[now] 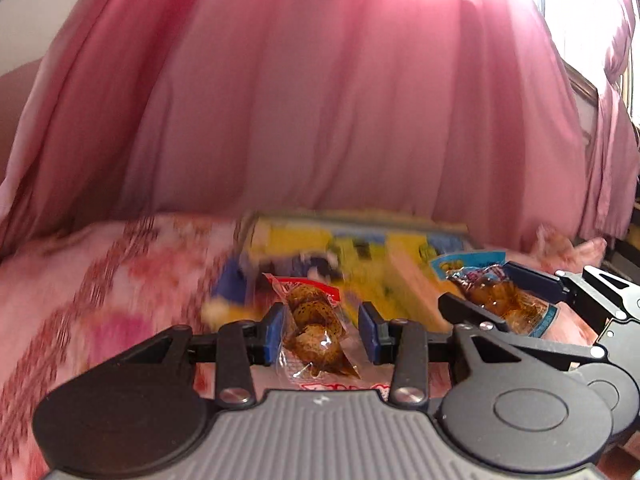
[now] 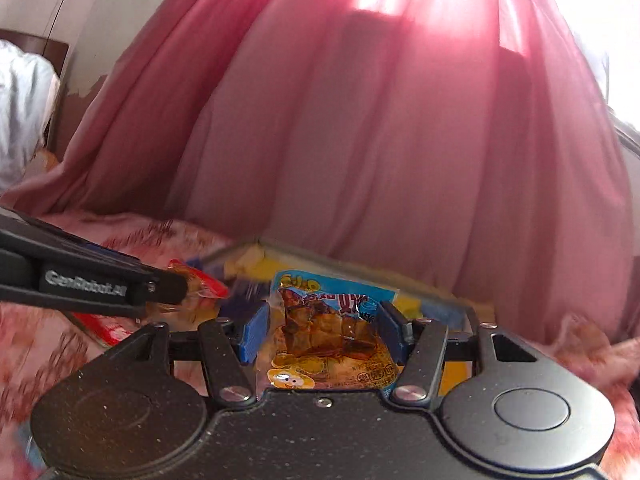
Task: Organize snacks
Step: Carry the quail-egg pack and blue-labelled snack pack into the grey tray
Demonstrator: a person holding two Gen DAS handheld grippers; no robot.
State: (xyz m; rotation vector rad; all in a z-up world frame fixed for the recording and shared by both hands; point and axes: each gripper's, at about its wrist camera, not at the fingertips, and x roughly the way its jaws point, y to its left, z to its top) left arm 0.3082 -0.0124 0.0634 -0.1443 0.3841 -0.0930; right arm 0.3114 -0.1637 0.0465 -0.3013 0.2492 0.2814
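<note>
My left gripper (image 1: 323,322) is shut on a clear red-edged snack packet (image 1: 310,320) with brown pieces inside, held above the bed. My right gripper (image 2: 324,322) is shut on a blue-edged snack packet (image 2: 332,328) with brown pieces. In the left wrist view the right gripper (image 1: 480,286) appears at the right with the blue packet (image 1: 496,296) between its fingers. In the right wrist view the left gripper (image 2: 176,290) enters from the left with the red packet (image 2: 200,284) at its tips. Just beyond both grippers lies a blurred yellow and blue cartoon-printed box (image 1: 360,252).
A pink floral bedspread (image 1: 100,280) covers the surface under the grippers. A pink curtain (image 1: 320,100) hangs close behind the box, with bright window light at the top right. A white cloth (image 2: 20,112) and a dark headboard sit at the far left.
</note>
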